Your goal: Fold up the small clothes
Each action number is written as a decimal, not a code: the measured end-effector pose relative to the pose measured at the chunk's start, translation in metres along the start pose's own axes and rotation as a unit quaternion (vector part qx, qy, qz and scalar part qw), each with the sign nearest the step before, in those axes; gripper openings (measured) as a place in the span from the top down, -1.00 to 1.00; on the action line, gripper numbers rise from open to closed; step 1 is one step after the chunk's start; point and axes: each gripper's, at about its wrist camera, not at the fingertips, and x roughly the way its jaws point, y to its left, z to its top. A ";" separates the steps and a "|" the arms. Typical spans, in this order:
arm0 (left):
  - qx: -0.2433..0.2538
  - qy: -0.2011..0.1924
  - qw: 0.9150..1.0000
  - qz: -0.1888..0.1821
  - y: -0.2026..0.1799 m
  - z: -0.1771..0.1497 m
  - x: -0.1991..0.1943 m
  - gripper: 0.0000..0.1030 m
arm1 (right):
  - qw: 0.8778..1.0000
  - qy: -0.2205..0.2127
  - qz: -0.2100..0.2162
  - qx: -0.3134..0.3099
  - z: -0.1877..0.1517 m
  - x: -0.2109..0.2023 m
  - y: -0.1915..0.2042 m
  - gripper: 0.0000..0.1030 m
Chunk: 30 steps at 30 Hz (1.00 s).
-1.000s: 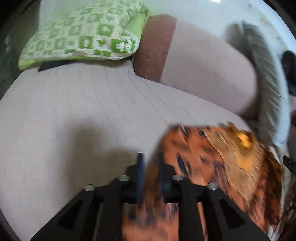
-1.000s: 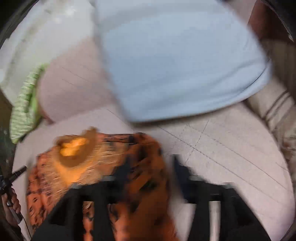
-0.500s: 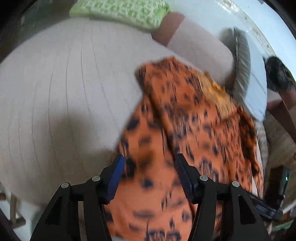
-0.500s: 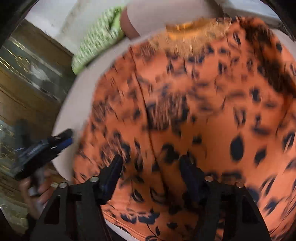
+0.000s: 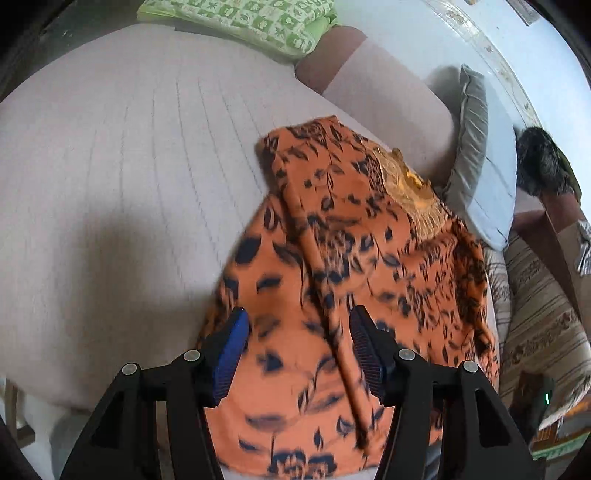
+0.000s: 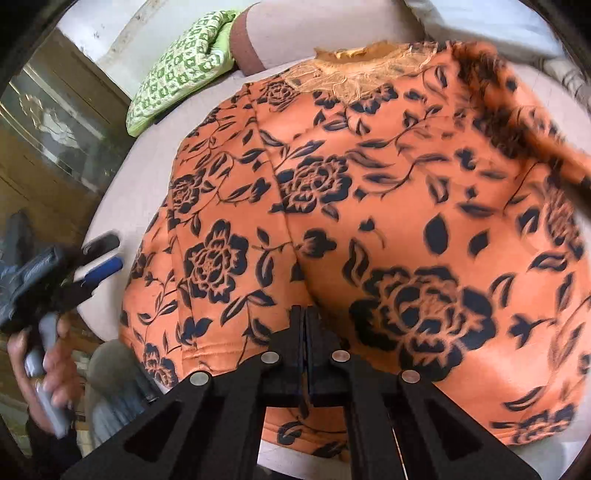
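Right gripper: jaws have just been closing and now meet, nipping the near hem of the orange floral garment; a fold of its cloth runs up into the pinch.
Left gripper: stands wide, blue pads apart above the garment's near part, nothing clamped; in the right wrist view it sits just off the garment's left edge, held in a hand.
What changed: a second ago the garment was a blurred bunch near the far cushions with both grippers on it; now it lies spread flat, hem nearest, neckline farthest.
Meaning for the task: I judge the laying-out done and the first fold about to start from the hem.
Garment place: on the pale quilted bed, toward its right side, lace neck patch at the far end.
Beyond the garment: a pinkish bolster, then a green checked pillow farther left.
Writing: none readable anywhere; no label shows on the garment.
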 end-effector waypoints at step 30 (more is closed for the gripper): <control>-0.083 0.018 0.996 0.021 0.025 0.163 0.145 0.85 | 0.999 0.001 0.050 0.019 0.006 0.004 0.007 0.94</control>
